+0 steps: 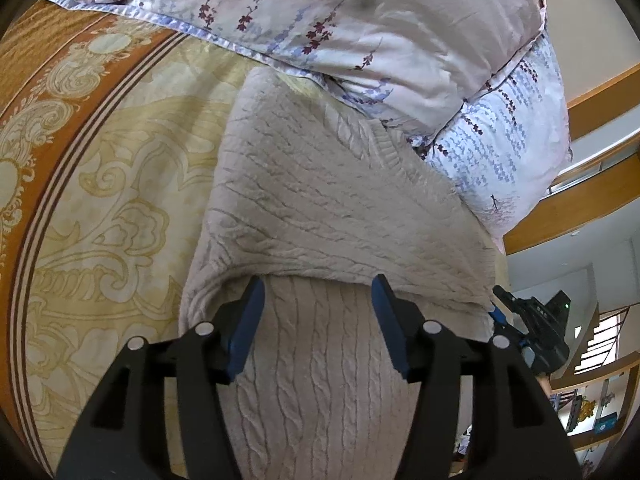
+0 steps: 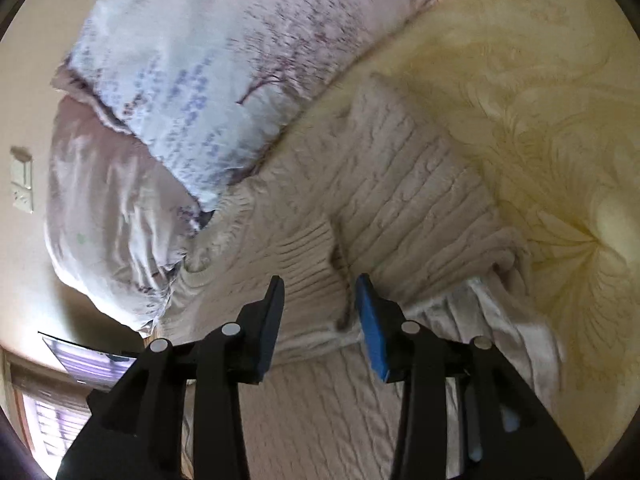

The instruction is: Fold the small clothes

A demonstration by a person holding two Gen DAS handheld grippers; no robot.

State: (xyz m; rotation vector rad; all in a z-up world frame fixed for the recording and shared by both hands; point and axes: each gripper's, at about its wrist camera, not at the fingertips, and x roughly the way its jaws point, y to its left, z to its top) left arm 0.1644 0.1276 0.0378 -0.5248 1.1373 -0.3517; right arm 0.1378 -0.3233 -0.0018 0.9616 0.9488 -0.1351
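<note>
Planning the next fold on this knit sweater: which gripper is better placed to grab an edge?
Probably the left gripper: open, its tips bracket the sweater's folded edge in a sharp view. The right gripper, also open, shows a blurred view.

The right wrist view is motion-blurred, smearing the beige cable-knit sweater point(image 2: 384, 184). Its far edge tucks under the floral pillow point(image 1: 360, 40); its near end leaves both pictures.

Both wrist views close, angled down; share sweater point(image 1: 320, 200), pillows point(image 2: 192, 92).
</note>
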